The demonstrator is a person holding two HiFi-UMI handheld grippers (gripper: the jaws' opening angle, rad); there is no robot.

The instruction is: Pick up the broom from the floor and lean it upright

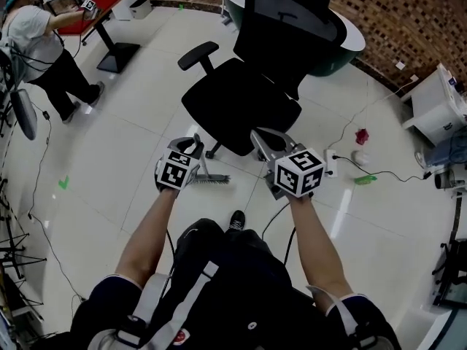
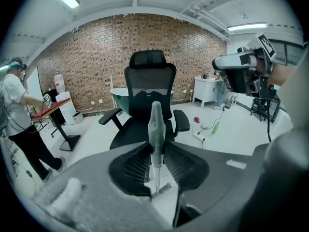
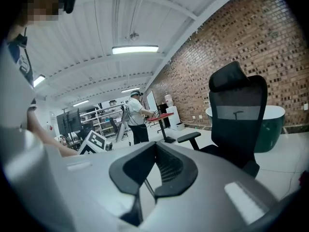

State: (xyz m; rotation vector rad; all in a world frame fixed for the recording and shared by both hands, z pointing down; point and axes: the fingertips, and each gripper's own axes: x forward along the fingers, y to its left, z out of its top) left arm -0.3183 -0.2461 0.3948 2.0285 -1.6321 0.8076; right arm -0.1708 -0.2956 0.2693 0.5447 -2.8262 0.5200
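Note:
In the left gripper view my left gripper [image 2: 156, 148] is shut on the broom's pale translucent handle [image 2: 156, 122]. The handle stands upright between the ribbed pads, its tip above them. The bristle head [image 2: 162, 189] shows below the jaws. In the head view the left gripper [image 1: 194, 149] is held over the floor and the broom head [image 1: 213, 179] lies just right of it, by the chair base. My right gripper [image 1: 261, 138] hovers to the right, apart from the broom. Its jaws [image 3: 155, 146] meet at the tips with nothing between them.
A black office chair [image 1: 248, 86] stands right in front of both grippers. Behind it are a green tub [image 1: 343, 46] and a brick wall. A power strip with cable [image 1: 332, 162], a green bottle [image 1: 365, 179] and a white cabinet [image 1: 438, 104] are to the right. A person [image 1: 36, 42] stands by a red table [image 1: 102, 6] at far left.

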